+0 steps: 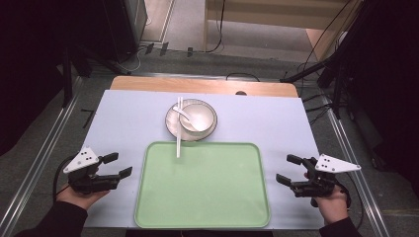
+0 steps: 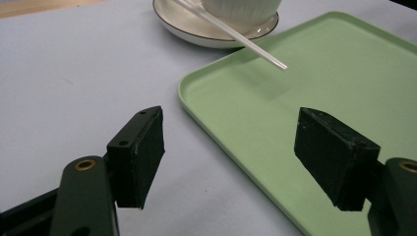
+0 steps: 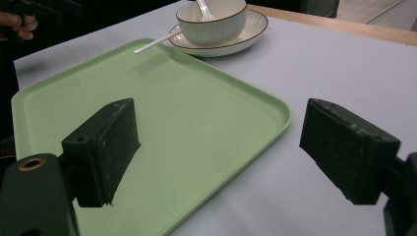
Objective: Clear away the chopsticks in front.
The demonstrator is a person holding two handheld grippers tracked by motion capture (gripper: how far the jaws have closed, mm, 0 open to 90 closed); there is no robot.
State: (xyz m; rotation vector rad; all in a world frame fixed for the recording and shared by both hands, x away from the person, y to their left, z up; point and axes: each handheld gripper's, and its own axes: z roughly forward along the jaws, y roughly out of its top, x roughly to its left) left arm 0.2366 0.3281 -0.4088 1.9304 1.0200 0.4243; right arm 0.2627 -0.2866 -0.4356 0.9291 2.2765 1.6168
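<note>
Meanwhile, green tray (image 1: 202, 197) lies between both claws (open): left claw (image 1: 121, 164), right claw (image 1: 287, 169).

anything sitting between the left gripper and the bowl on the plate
Nothing visible does. The left gripper is open over bare table beside the green tray; only tabletop lies between it and the bowl. The chopsticks overhang the tray, off that line.

tray (image 1: 202, 210) centre, bowl (image 1: 198, 116) on plate (image 1: 172, 123) behind it, chopsticks (image 1: 179, 129) across plate onto tray
</note>
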